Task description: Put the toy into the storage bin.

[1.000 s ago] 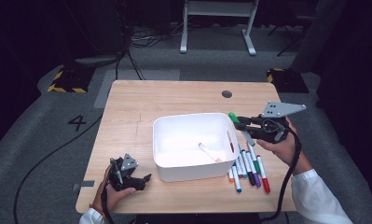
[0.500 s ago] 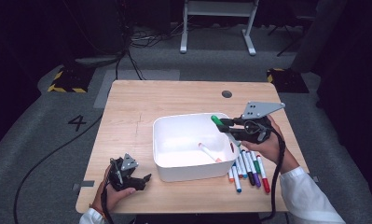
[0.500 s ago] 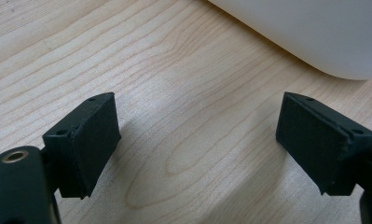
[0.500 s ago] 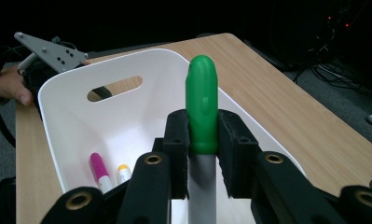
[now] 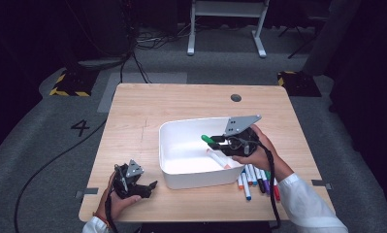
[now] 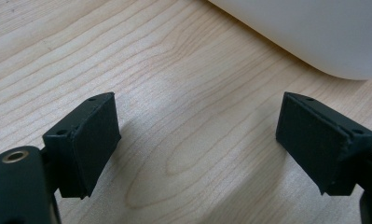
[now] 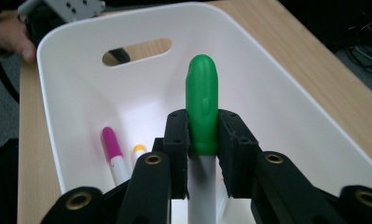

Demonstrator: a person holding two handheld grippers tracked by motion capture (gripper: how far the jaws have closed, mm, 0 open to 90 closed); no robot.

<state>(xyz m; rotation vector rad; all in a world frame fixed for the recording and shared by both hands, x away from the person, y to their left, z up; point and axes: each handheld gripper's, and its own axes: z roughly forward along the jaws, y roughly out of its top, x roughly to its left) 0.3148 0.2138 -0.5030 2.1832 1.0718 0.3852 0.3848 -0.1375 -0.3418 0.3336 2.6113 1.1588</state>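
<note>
— Where's the right gripper point(image 5: 219, 141) now?

— Over the white bin point(image 5: 181, 165) in the middle of the table point(image 5: 147, 107), jaws pinching a green-capped marker point(image 7: 202, 112), cap pointing toward the bin's far handle slot.

— Anything in the bin?

— A pink-capped marker point(image 7: 110, 142) and a yellow-capped one point(image 7: 139, 150) lie on its floor.

— And the rest?

— A row of markers point(image 5: 258, 177) lies on the table just beside the bin's right wall, near the front edge.

— The left gripper point(image 5: 145, 187)?

— By the front left corner, jaws spread wide over bare wood, nothing between them.
</note>
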